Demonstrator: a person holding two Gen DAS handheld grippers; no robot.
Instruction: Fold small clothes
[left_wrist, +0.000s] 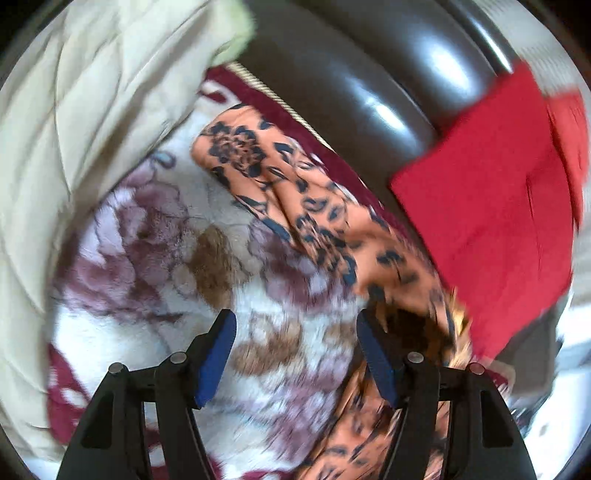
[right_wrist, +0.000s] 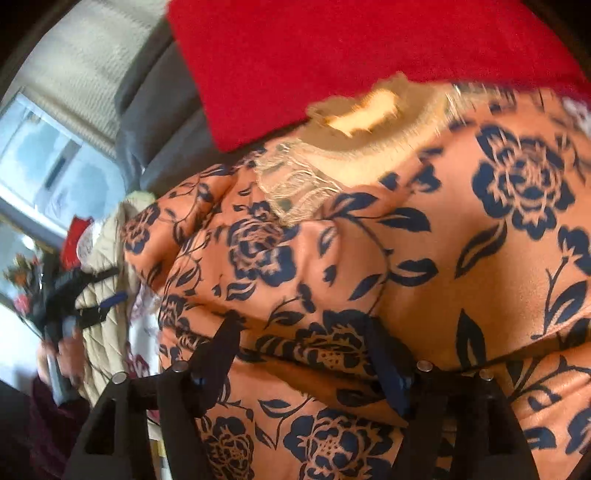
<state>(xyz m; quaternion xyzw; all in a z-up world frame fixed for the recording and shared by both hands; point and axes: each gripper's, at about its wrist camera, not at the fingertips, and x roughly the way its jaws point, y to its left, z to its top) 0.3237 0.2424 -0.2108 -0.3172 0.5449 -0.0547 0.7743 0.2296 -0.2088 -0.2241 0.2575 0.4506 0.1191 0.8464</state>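
Since both sets of jaws stand apart with nothing clamped, I read this as the gap between two folds of the top (right_wrist: 424, 258), the orange piece with navy roses. My left gripper (left_wrist: 295, 350) hangs over the blanket (left_wrist: 155, 236), a fleecy floral one; only blanket shows between its pads. The top lies just beside its right finger (left_wrist: 373, 350) and runs away towards the far edge of the blanket, where a dark headboard (left_wrist: 369, 74) rises. My right gripper (right_wrist: 306, 354) sits right above the top, cloth filling the space between its fingers, but the pads do not seem to press on it. A red cloth (right_wrist: 332, 66) lies past the neckline (right_wrist: 369, 136), touching the top.

To do the next fold well, I'd judge: pick a clean edge, not a bunched ridge, pinch one layer stack fully inside the pads, and carry both corners together so the crease stays straight. The frames are blurred, so the exact edges are hard to tell. A cream quilt (left_wrist: 74, 129) crowds the blanket's left side; keep clear.
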